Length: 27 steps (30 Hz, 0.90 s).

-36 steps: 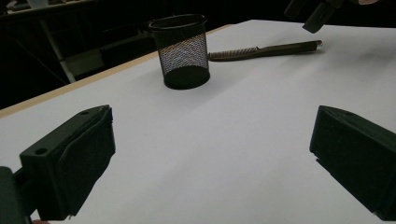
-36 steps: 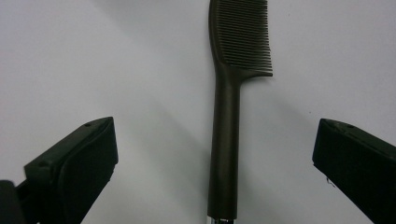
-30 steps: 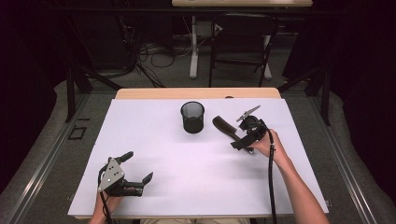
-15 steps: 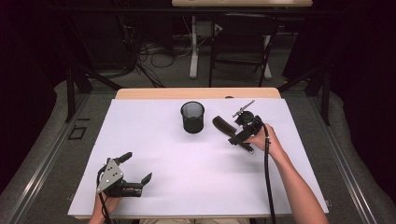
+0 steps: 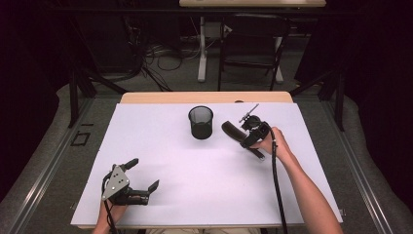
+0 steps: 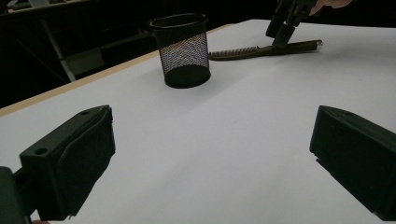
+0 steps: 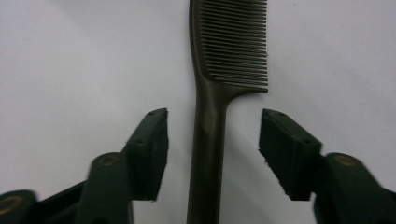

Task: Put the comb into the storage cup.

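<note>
A dark brown comb (image 5: 233,132) lies flat on the white table cover, right of a black mesh cup (image 5: 200,122). My right gripper (image 5: 247,139) hangs over the comb's handle, pointing down. In the right gripper view the handle (image 7: 208,121) runs up between the two pads (image 7: 150,147), with a gap on each side. These jaws have just been closing and do not touch the comb. My left gripper (image 5: 143,174) rests near the front left of the table, open with nothing between its jaws (image 6: 210,158). From there the cup (image 6: 182,51) and the comb (image 6: 261,49) show farther off.
The white cover (image 5: 195,195) spans most of the wooden table (image 5: 204,97). Beyond the far edge stand dark table legs, cables and a chair frame (image 5: 248,58). A cable trails from the right gripper along the forearm (image 5: 275,180).
My right gripper has shifted a little to the left and away along the comb, and its jaws have narrowed around the handle. The left gripper, cup and comb have not moved.
</note>
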{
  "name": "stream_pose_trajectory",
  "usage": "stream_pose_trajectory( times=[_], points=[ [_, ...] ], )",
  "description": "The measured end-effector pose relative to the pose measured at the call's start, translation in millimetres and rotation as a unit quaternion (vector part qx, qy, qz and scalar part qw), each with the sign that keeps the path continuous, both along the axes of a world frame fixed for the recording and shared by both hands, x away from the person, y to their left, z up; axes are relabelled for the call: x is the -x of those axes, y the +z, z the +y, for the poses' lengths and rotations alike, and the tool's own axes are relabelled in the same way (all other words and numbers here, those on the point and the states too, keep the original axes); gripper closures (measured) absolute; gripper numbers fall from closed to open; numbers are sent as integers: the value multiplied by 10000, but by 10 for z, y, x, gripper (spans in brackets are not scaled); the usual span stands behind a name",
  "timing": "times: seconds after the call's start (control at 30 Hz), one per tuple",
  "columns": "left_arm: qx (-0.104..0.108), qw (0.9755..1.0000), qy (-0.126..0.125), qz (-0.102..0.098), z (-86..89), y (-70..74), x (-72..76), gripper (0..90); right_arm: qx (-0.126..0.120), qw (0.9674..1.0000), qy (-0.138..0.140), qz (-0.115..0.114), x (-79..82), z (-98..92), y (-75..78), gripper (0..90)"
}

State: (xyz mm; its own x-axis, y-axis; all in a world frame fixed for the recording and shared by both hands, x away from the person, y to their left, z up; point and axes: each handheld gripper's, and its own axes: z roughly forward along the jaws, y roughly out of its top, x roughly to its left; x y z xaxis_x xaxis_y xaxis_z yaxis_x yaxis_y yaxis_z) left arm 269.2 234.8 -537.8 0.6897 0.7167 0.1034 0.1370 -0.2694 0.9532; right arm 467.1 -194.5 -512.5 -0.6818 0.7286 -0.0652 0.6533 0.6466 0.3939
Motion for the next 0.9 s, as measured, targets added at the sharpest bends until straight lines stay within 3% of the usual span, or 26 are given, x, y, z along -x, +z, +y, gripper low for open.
stream_pose_trajectory(
  times=[0.2, 0.3, 0.33, 0.6, 0.83, 0.9],
  points=[
    [-52, 10000, -37, -13, -16, 0, -2, 3, 133, 9999, -39, 100, -27, 15, -38, 606],
    [-31, 10000, -12, -8, -8, 0, -3, 3, 236, 9992, -135, 300, -39, 32, -24, 630],
    [-25, 10000, -12, -5, -7, -1, -3, 3, 139, 9995, -120, 238, -47, 37, -48, 631],
    [-12, 10000, -23, -3, -5, -1, -2, 3, 253, 9985, -222, 439, -93, 98, -98, 652],
    [-12, 10000, -19, -2, -4, 0, -2, 4, 227, 9972, -445, 558, -121, 96, -142, 713],
    [-15, 10000, -17, -1, -5, 0, 0, 4, 81, 9970, -536, 559, -125, 83, -161, 719]
  ],
)
